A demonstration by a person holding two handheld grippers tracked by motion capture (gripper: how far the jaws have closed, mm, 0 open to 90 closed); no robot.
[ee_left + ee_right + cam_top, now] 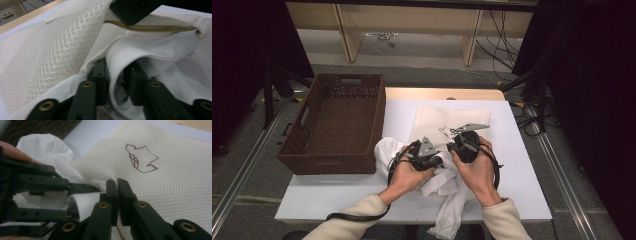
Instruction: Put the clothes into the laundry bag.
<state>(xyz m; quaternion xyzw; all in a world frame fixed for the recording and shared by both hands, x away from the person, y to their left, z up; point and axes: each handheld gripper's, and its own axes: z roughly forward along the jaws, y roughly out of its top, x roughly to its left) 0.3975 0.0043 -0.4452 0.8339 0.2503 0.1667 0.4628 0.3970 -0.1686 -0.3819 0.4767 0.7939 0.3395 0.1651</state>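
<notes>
Honestly this looks like the early-to-middle part of stuffing a white garment into a cream mesh laundry bag. The bag lies flat on the white table, just right of the brown wicker basket, which has nothing in it. Most of the garment is bunched at the bag's near edge, with a tail hanging off the table's front toward the person.

Right gripper has its jaws pinched together on the bag's edge by the zipper, so it looks like it's holding the mouth open. Left gripper is partway open with a thick fold of the white cloth sitting between the jaws; from the left gripper view I can't tell if the pads are really pressing on it or just straddling it.

So, my read: bag opened and first fold going in, the bulk of the garment left to feed through, then zipping up and maybe dropping it in the basket.
</notes>
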